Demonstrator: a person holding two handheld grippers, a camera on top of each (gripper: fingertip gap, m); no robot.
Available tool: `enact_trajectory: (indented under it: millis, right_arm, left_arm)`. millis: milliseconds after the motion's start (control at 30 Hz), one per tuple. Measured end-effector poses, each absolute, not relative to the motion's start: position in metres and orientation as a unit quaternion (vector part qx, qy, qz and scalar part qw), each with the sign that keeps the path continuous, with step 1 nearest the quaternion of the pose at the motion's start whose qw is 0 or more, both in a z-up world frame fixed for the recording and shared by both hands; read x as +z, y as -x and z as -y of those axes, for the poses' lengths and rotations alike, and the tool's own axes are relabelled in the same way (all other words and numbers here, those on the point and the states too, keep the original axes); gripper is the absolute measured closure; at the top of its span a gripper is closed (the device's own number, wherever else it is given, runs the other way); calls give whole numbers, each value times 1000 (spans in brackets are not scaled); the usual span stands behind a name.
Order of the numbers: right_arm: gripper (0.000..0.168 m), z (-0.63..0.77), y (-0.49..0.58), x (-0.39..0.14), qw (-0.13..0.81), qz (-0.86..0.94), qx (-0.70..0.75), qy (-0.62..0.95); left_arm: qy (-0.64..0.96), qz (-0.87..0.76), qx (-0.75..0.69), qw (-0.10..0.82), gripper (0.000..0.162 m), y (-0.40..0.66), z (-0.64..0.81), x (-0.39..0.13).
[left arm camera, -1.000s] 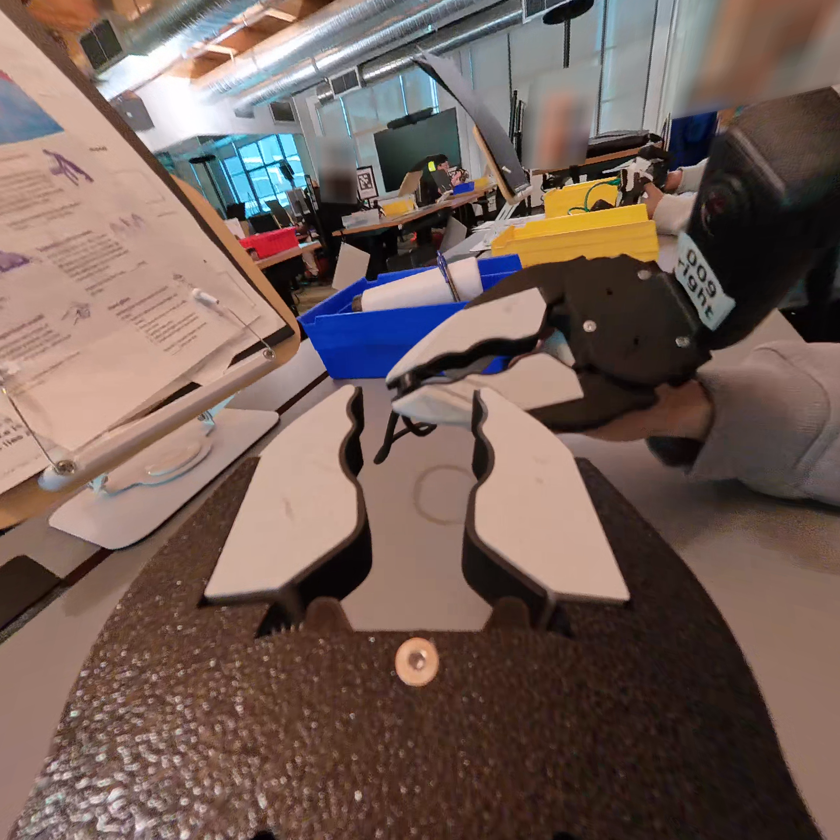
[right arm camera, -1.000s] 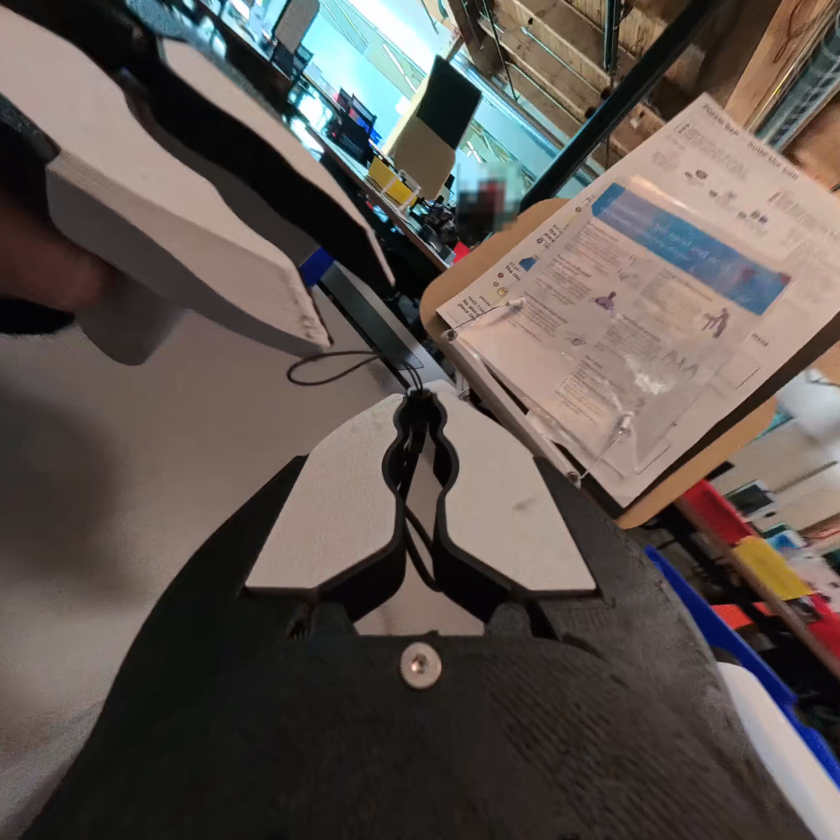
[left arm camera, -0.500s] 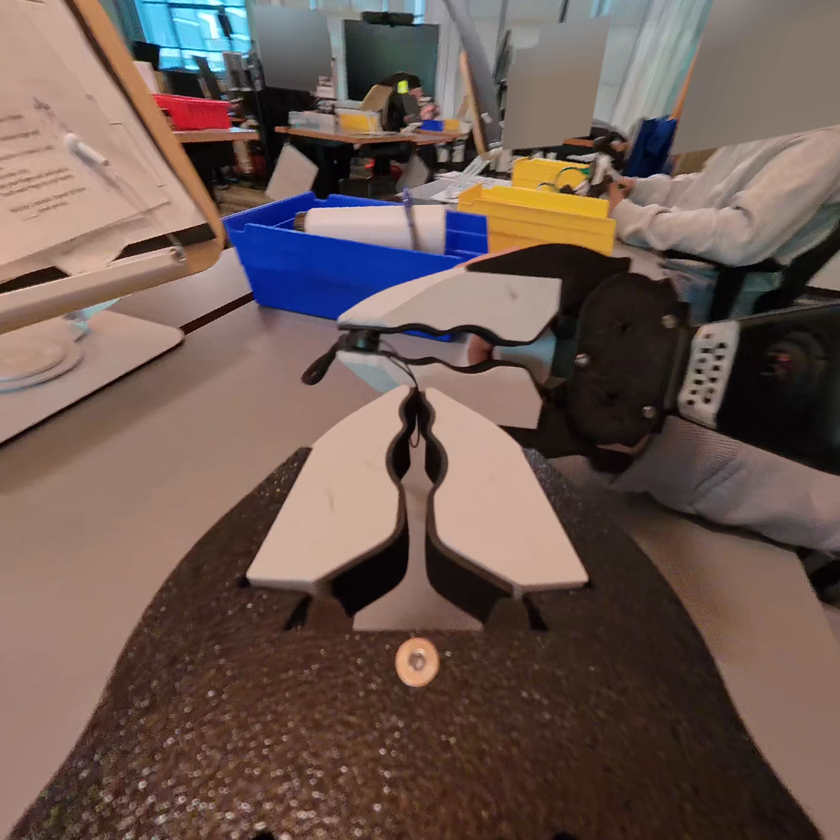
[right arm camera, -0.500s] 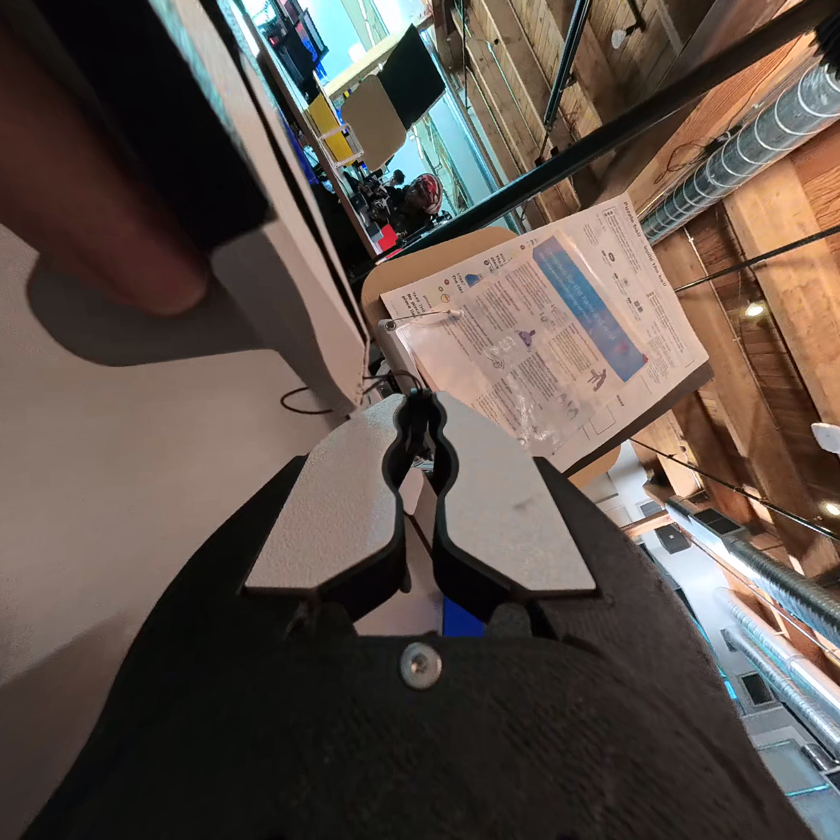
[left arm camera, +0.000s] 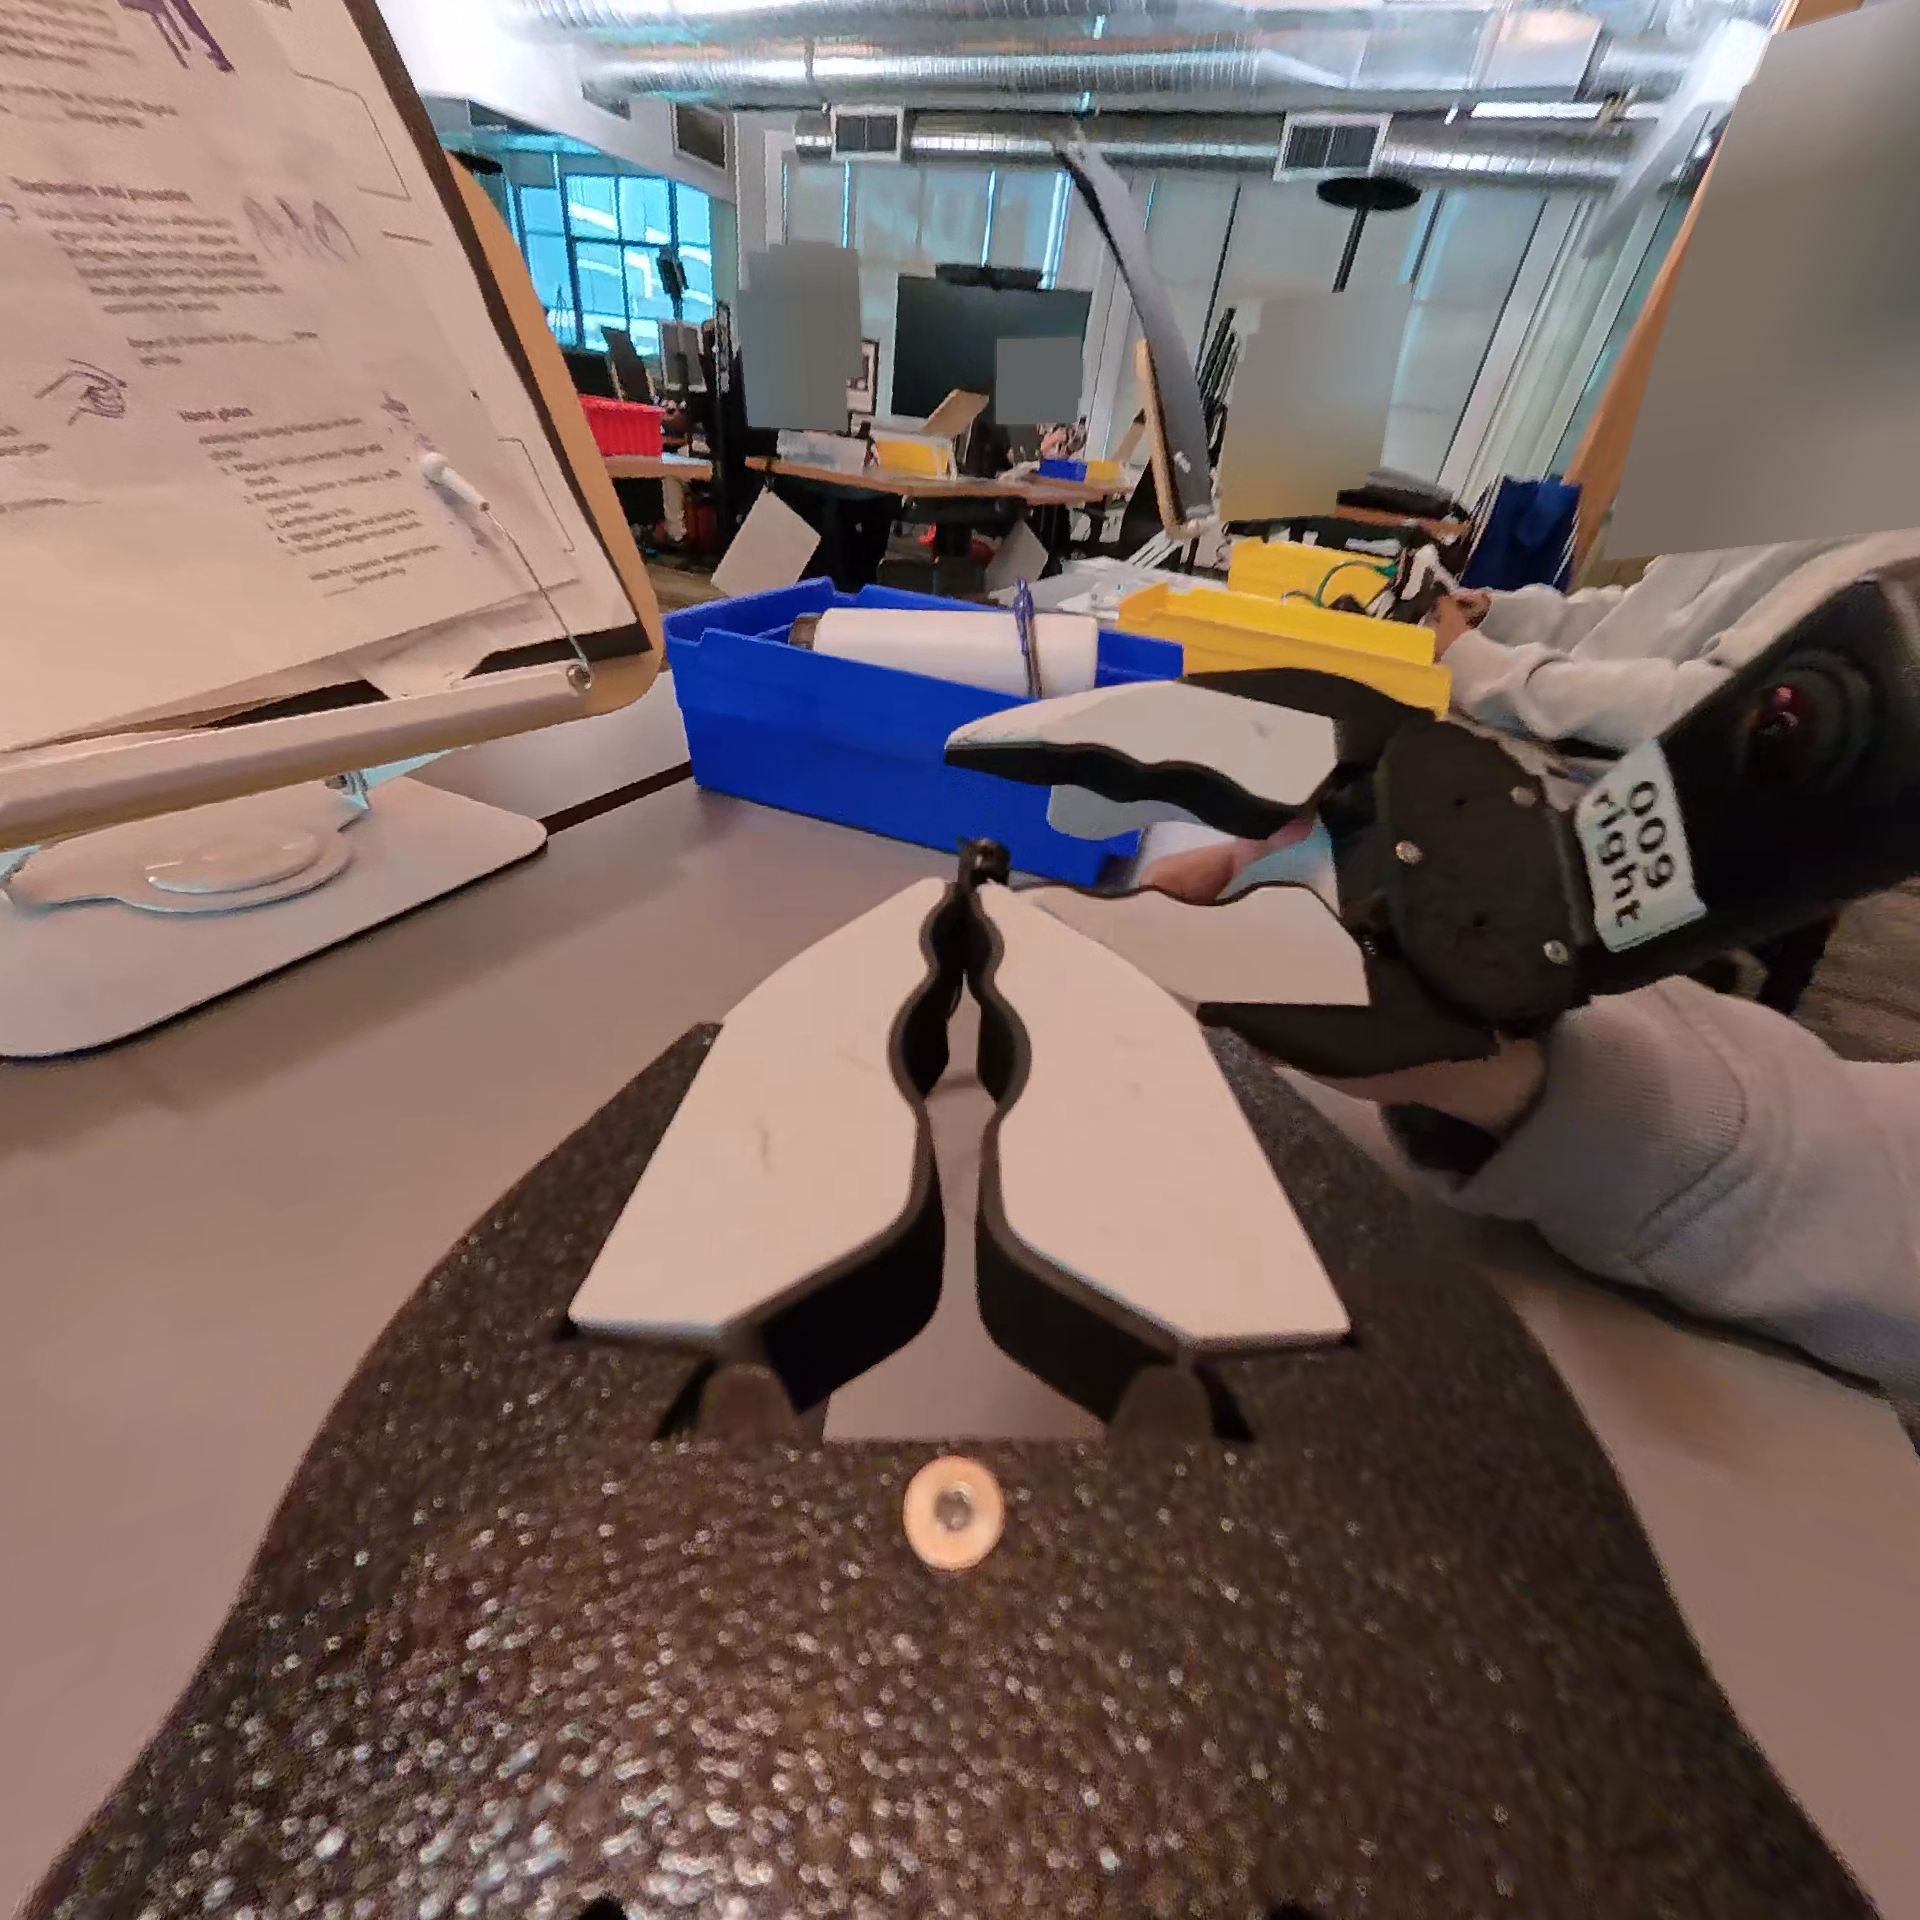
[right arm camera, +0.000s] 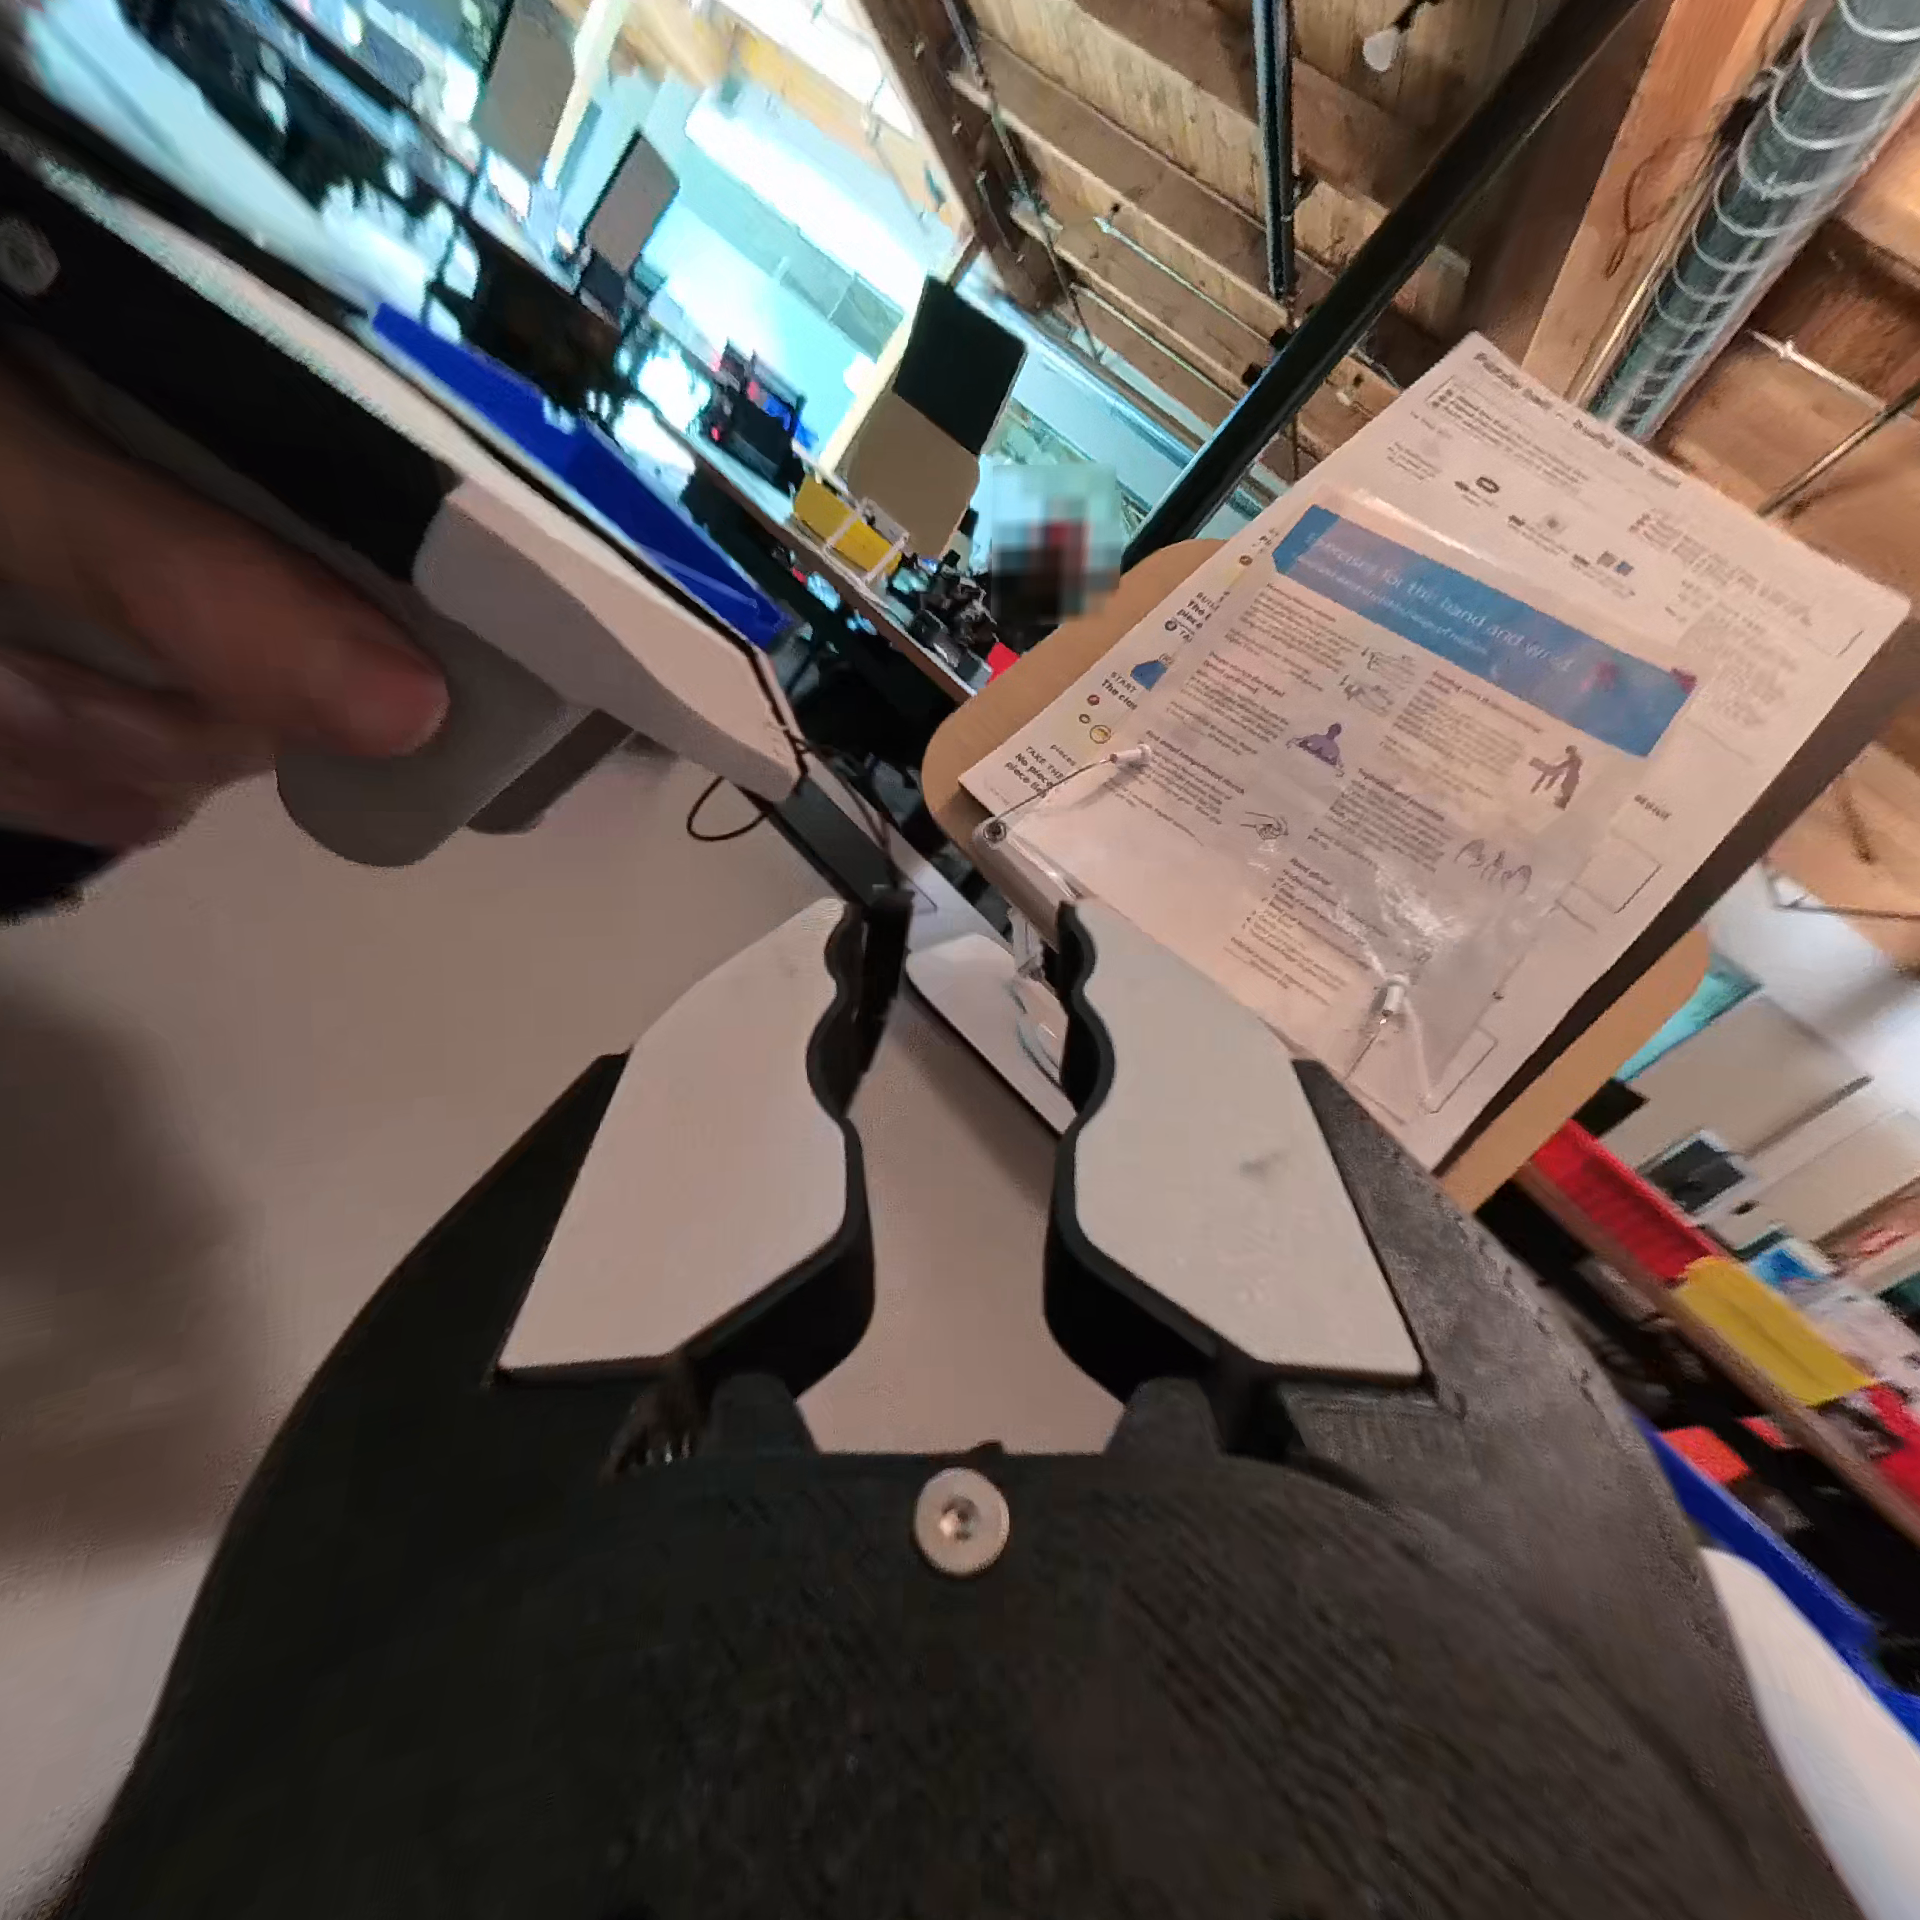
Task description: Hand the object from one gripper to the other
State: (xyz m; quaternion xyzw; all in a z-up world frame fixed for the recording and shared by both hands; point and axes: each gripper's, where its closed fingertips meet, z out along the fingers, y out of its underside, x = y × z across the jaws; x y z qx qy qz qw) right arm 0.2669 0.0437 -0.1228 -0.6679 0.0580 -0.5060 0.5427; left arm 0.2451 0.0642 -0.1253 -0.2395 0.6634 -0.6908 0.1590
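A thin black cord was pinched at the closed tips of the left claw above the desk; the right claw, spread open, was just beyond, cord trailing toward it.

Most of the small black object is being hidden between closed fingers; the paper stand is being cut off at the picture's left edge.

Beyond the one blue bin sat two yellow bins, one white roll lay inside it, and one document stand stood left of it.
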Motion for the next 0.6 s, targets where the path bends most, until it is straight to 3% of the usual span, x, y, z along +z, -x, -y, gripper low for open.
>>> enact_trajectory:
  millis: [167,400,600]
  right_arm:
    - [124,-47,-259,-118,592,-51,-467,656]
    - [146,-60,-254,-132,589,-30,-441,677]
    - [128,-76,-229,-124,675,-21,-333,658]
  left_arm:
    - [226,-620,-741,122,162,-239,-70,-109]
    - [215,-560,-798,52,162,-231,-80,-89]
    - [202,-573,-792,63,162,-227,-76,-90]
